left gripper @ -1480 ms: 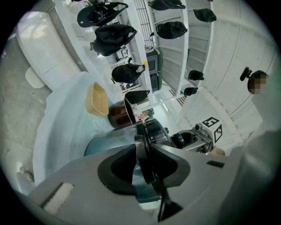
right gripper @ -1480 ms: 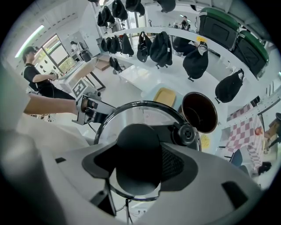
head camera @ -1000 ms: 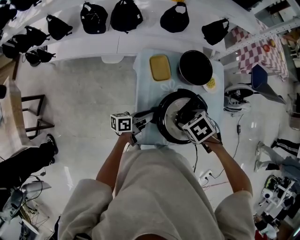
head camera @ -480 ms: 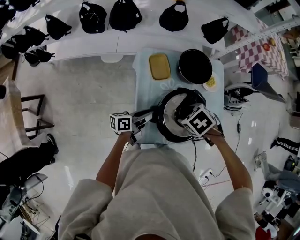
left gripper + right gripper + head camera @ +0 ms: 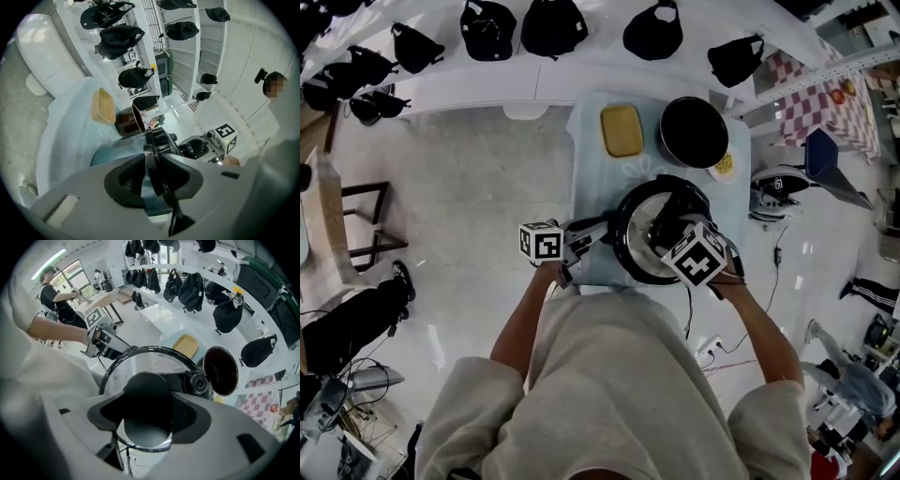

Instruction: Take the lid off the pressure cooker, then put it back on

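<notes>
The pressure cooker stands on a small table with a pale blue cloth, its lid lying on top. My left gripper reaches in level from the left and is shut on the cooker's thin black side handle. The cooker's body shows beyond those jaws. From above, my right gripper points straight down. It is shut on the lid's round black knob. The lid's shiny rim and a black valve show around it.
At the table's far end lie a yellow dish, a black pot and a small yellow item. Black bags line the curved white shelf beyond. A chair stands at the left, and cables trail on the floor at the right.
My right gripper has rolled a little about the lid knob, so its marker cube has turned. The left gripper and the cooker have stayed where they were.
</notes>
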Motion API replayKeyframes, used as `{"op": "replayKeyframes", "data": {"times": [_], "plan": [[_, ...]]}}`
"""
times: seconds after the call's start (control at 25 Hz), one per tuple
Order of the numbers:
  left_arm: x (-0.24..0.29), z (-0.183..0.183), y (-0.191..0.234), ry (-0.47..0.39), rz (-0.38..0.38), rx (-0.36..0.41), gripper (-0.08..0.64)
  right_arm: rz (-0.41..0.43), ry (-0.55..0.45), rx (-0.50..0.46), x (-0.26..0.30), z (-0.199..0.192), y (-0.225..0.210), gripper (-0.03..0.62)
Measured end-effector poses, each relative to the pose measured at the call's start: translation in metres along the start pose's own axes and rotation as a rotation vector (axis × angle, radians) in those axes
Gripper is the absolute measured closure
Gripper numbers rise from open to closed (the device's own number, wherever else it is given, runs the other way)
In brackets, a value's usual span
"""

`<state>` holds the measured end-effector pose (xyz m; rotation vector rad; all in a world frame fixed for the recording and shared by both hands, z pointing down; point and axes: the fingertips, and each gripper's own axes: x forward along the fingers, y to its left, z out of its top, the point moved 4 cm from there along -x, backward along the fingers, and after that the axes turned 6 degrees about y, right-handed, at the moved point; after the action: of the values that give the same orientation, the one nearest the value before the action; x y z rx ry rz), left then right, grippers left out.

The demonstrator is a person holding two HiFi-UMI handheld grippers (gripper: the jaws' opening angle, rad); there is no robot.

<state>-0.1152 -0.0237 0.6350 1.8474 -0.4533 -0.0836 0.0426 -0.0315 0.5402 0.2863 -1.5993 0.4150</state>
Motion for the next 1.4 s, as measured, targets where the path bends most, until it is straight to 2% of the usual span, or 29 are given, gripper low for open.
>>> {"op": "replayKeyframes", "data": {"times": [0.28,0.68,0.92,1.0,1.12,1.4], "plan": [[-0.002,-0.001,0.000,-0.020,-0.006,-0.017,0.462,0.023,0.005,-0.008,0.002,0.003,0.000,0.318],[-0.001,0.000,-0.001,-0.006,-0.005,-0.006,0.460,0.036,0.041,-0.173,0.002,0.006,0.001,0.314],[-0.001,0.000,0.000,-0.007,-0.004,-0.005,0.460,0.036,0.001,-0.200,0.003,0.004,0.002,0.311],[0.000,-0.001,-0.001,-0.006,-0.005,-0.007,0.460,0.039,0.009,-0.249,0.003,0.003,0.004,0.310],[0.000,0.000,-0.002,0.004,0.003,0.003,0.459,0.033,0.046,-0.384,0.004,0.004,0.008,0.310],[0.000,0.001,0.000,0.006,0.011,0.012,0.456,0.034,0.092,-0.560,0.006,0.005,0.012,0.307]]}}
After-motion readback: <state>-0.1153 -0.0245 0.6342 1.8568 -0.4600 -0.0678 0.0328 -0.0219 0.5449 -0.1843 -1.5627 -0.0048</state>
